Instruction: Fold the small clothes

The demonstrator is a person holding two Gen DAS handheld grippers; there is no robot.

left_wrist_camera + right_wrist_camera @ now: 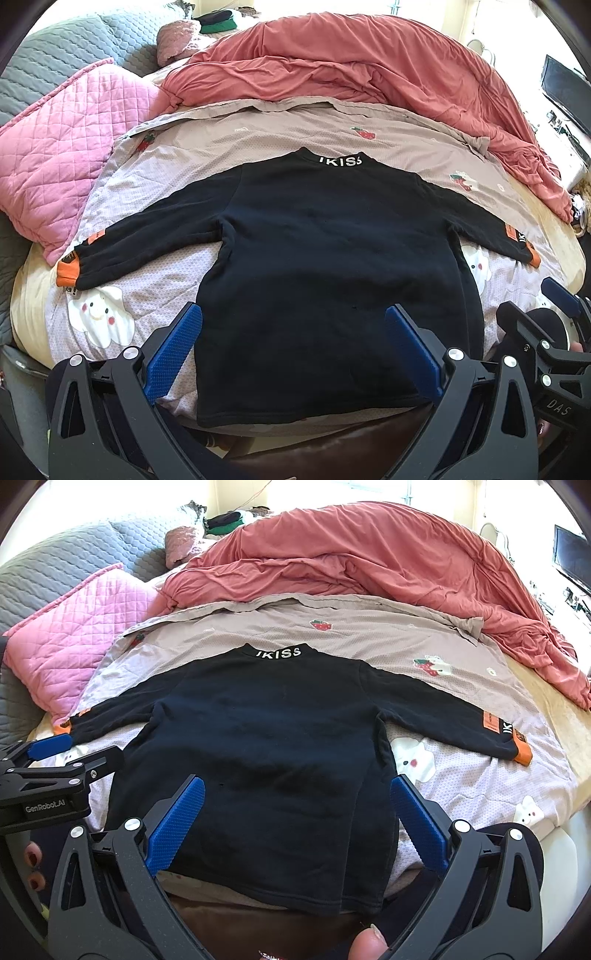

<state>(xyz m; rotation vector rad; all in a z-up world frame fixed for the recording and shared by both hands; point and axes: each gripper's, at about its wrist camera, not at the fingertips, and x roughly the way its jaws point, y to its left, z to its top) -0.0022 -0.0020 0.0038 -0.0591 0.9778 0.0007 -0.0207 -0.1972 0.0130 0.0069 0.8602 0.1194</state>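
One black sweatshirt (317, 266) lies spread flat on the bed, back up, both sleeves stretched out to the sides. Two grippers hang over its near hem: the left gripper (293, 354) and the right gripper (297, 830), each with two blue-padded fingers spread wide, holding nothing. From the left wrist view the right gripper shows at the right edge, beside the shirt's hem corner; from the right wrist view the left one shows at the left edge, near the left cuff. One pink quilted pillow (62, 155) sits just off the left sleeve, and one rumpled coral duvet (369, 70) is heaped along the far side and curls round to the right. A grey quilted cover (74, 44) lies beyond the pillow.

Around the shirt the lilac printed sheet (155, 266) is bare: a strip past the collar, and patches under each sleeve on both sides of the body. The near hem reaches the mattress edge, right by the grippers.

White letters reading "KISS" run across the collar (275, 652). Each cuff ends in an orange band (522, 751), and the right sleeve carries an orange patch with white lettering.
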